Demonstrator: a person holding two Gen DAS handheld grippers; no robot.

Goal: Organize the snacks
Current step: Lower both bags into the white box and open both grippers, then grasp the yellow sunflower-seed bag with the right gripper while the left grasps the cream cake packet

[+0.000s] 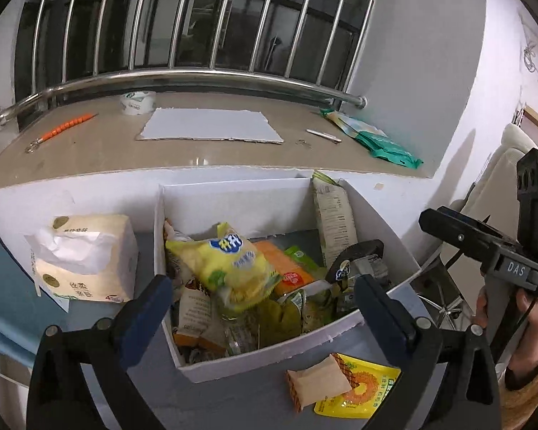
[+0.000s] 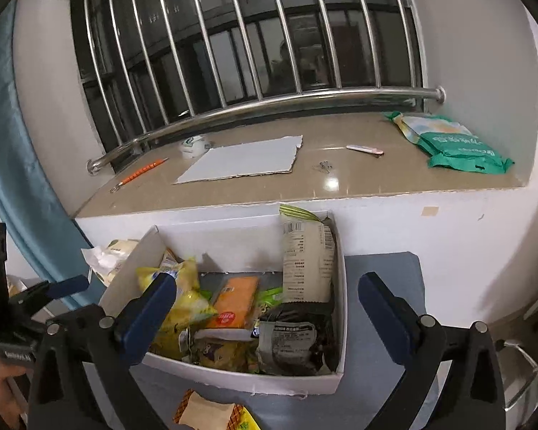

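A white cardboard box (image 1: pixel 265 354) on the grey table holds several snack packets, with a yellow bag (image 1: pixel 229 261) on top and a tall pale packet (image 1: pixel 333 222) leaning in its far right corner. The box also shows in the right wrist view (image 2: pixel 254 381). In front of the box lie a tan wafer packet (image 1: pixel 319 381) and a yellow packet (image 1: pixel 362 394); the tan one shows in the right wrist view (image 2: pixel 204 414). My left gripper (image 1: pixel 265 294) is open and empty above the box's near edge. My right gripper (image 2: pixel 269 294) is open and empty above the box.
A tissue pack (image 1: pixel 86 258) stands left of the box. The sill behind holds a grey card sheet (image 1: pixel 211 125), a tape roll (image 1: pixel 138 102), an orange pen (image 1: pixel 64 127) and a green bag (image 1: pixel 380 139). A blue curtain (image 2: pixel 14 157) hangs at left.
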